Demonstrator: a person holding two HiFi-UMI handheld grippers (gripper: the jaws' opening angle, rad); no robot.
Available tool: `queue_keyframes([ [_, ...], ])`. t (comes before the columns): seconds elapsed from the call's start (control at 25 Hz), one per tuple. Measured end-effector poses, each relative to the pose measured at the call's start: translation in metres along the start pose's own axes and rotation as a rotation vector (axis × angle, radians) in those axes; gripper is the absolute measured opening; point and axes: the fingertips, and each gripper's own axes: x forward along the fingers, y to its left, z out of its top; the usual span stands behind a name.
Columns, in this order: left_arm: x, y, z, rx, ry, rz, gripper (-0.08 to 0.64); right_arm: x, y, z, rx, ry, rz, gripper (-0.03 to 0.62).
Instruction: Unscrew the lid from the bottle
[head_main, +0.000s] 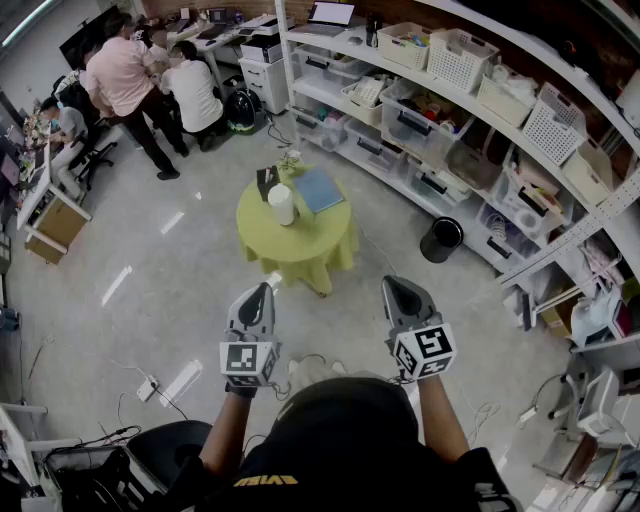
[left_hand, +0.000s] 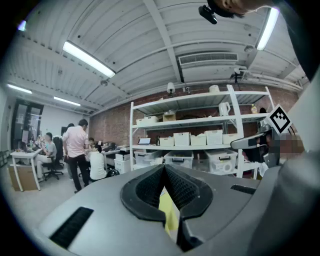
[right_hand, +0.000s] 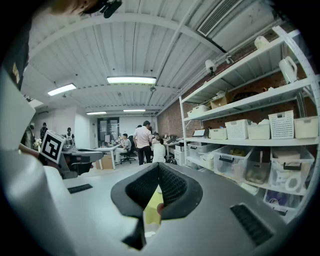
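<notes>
A white bottle (head_main: 282, 204) stands upright on a small round table with a yellow-green cloth (head_main: 297, 249), well ahead of me. My left gripper (head_main: 262, 289) and right gripper (head_main: 392, 284) hang side by side in front of me, far short of the table. Both are shut with nothing between the jaws. In the left gripper view the left gripper (left_hand: 164, 168) has its tips meeting, with only the yellow cloth (left_hand: 169, 212) showing below them. The right gripper (right_hand: 157, 166) looks the same in the right gripper view, above a strip of cloth (right_hand: 152, 210).
A blue book (head_main: 318, 188) and a dark object (head_main: 266, 180) share the table. Long white shelving (head_main: 470, 120) with bins runs along the right. A black bin (head_main: 441, 239) stands on the floor by it. Several people (head_main: 150, 85) work at desks at the far left.
</notes>
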Motion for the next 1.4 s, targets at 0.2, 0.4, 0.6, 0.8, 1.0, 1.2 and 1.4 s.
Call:
queue_keyframes([
  [0.2, -0.009, 0.016, -0.015, -0.035, 0.047, 0.002, 0.018, -0.003, 0.012, -0.008, -0.001, 0.019, 0.006, 0.000],
  [0.4, -0.013, 0.022, -0.015, -0.025, 0.062, 0.010, 0.018, -0.001, 0.010, -0.011, 0.036, 0.018, 0.038, 0.000],
  [0.6, -0.013, 0.021, -0.009, -0.022, 0.055, -0.010, 0.018, 0.001, 0.007, -0.004, 0.013, 0.000, -0.004, 0.000],
  [0.8, -0.005, 0.017, -0.010, -0.023, 0.064, -0.028, 0.018, 0.007, 0.002, -0.005, -0.003, 0.000, -0.020, 0.002],
  [1.0, 0.003, 0.006, -0.007, -0.014, 0.055, -0.060, 0.018, 0.004, -0.007, -0.008, -0.008, 0.007, -0.037, 0.052],
  [1.2, 0.006, 0.004, -0.006, -0.008, 0.062, -0.071, 0.018, 0.005, -0.009, -0.006, 0.004, -0.002, -0.041, 0.103],
  [1.4, 0.011, 0.007, -0.013, -0.017, 0.077, -0.075, 0.018, 0.009, -0.005, -0.005, -0.006, 0.000, -0.027, 0.233],
])
